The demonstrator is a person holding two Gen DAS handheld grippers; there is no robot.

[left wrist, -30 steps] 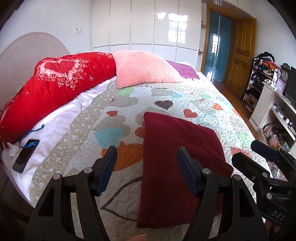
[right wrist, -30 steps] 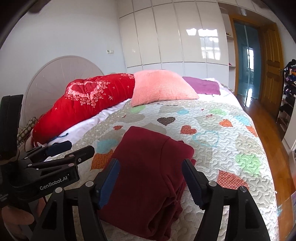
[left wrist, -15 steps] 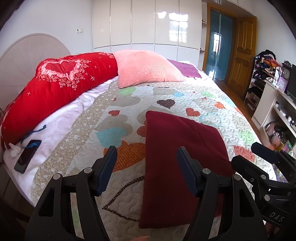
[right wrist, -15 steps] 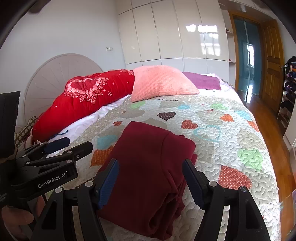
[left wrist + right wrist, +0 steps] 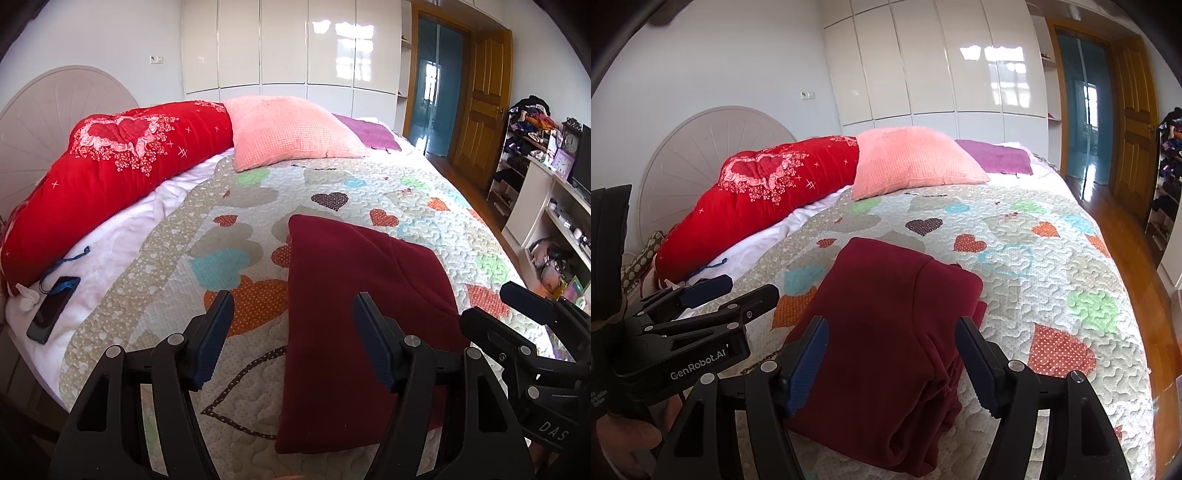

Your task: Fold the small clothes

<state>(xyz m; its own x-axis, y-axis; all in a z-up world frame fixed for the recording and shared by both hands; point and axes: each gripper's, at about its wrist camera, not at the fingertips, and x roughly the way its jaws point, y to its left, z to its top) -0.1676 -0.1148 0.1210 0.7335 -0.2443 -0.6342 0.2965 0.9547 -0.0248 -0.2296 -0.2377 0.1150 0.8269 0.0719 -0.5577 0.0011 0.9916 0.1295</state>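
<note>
A dark red garment [image 5: 354,310] lies folded into a thick rectangle on the heart-patterned quilt [image 5: 258,206]; it also shows in the right wrist view [image 5: 886,332], with stacked layers along its right edge. My left gripper [image 5: 293,325] is open and empty, held above the garment's near left edge. My right gripper [image 5: 892,347] is open and empty, held above the garment's near end. Each gripper shows in the other's view, the right one [image 5: 517,314] and the left one [image 5: 738,291], both open.
A red bolster [image 5: 110,166], a pink pillow [image 5: 291,133] and a purple cloth [image 5: 369,133] lie at the bed's head. A phone [image 5: 51,314] lies on the white sheet at left. Shelves [image 5: 546,206] and a wooden door [image 5: 480,110] stand at right.
Both grippers have drawn back and risen slightly from the garment, staying open. The garment has not moved.
</note>
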